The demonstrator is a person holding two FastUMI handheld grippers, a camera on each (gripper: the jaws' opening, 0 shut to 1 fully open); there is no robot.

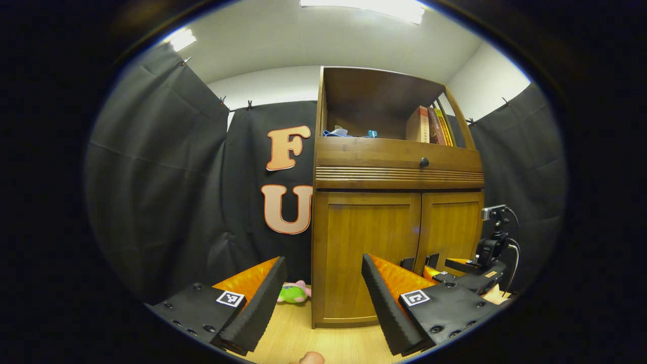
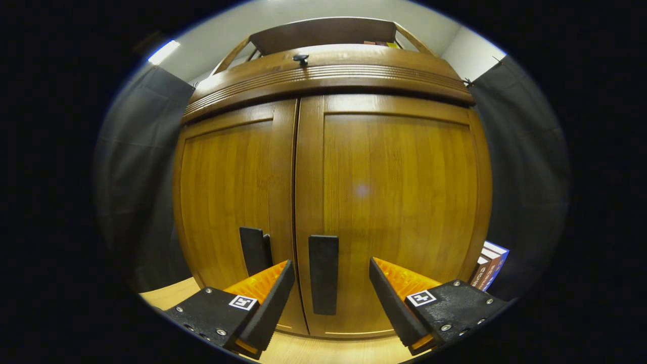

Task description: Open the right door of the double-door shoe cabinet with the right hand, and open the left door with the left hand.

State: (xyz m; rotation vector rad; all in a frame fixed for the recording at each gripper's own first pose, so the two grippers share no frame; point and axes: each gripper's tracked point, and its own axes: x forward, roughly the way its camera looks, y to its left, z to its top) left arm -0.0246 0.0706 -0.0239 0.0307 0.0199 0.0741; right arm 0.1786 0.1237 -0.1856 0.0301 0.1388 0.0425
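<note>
Books (image 1: 429, 125), green plush toy (image 1: 293, 293), perhaps.

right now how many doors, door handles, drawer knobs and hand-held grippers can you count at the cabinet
doors: 2, left door and right door, both closed
door handles: 2, left handle and right handle
drawer knobs: 1, knob
hand-held grippers: 2, left hand-held gripper and right hand-held gripper, both open
total: 7
</note>
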